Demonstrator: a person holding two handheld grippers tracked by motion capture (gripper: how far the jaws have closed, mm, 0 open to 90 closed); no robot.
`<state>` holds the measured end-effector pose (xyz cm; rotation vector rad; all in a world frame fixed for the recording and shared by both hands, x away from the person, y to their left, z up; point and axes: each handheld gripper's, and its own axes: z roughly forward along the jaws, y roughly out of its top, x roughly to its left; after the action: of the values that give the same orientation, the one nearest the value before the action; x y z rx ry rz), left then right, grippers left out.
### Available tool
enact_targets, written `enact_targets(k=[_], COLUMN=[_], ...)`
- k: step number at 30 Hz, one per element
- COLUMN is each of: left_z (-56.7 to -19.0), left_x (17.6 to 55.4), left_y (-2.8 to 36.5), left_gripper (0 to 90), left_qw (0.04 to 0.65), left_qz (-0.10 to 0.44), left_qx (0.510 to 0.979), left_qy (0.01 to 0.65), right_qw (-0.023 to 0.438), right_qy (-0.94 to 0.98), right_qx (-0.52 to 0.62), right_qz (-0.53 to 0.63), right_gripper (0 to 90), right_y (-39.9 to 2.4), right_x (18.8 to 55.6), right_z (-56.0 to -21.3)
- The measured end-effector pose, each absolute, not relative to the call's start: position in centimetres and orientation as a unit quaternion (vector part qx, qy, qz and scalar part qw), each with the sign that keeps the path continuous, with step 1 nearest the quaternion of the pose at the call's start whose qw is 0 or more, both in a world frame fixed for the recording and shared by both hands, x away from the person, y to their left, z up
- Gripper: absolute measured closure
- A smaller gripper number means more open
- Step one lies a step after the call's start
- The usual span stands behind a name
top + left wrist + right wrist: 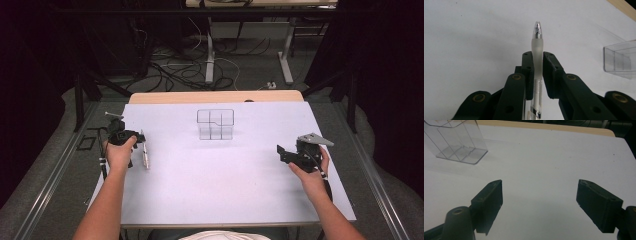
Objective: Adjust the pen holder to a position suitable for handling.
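My left gripper [139,141] is shut on a clear frosted pen [145,154] at the left side of the white table [225,185]. In the left gripper view the pen [537,42] is clamped upright between the two black jaws [537,60], with its clear tip sticking out past them. Over the table's right side, my right gripper [283,152] is held with its jaws wide apart. In the right gripper view nothing lies between its jaws [540,185], just bare table.
A clear plastic organizer [215,124] with several compartments stands at the table's far middle; the organizer [620,60] is also at the right edge of the left gripper view, and the organizer [459,142] shows top left in the right gripper view. Table legs and cables lie beyond the far edge.
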<state>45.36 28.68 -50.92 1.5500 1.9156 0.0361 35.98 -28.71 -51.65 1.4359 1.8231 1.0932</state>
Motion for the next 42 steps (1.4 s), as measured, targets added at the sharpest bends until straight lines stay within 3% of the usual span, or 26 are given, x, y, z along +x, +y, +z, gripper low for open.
enact_targets(k=[9, 42], left_z=[-50.0, -46.2], left_x=[44.8, 43.7], left_y=[28.4, 24.9], left_gripper=[79.8, 79.8], left_qw=[0.363, 0.431], left_qz=[0.054, 0.113], left_qx=[0.589, 0.603], left_qy=[0.72, 0.661], right_qw=[0.285, 0.281], right_qy=[0.683, 0.686], right_qx=[0.535, 0.539], right_qz=[0.409, 0.401], right_gripper=[21.1, 11.8], right_y=[-28.7, -28.5], right_x=[36.0, 36.3], right_z=[-51.6, -51.9])
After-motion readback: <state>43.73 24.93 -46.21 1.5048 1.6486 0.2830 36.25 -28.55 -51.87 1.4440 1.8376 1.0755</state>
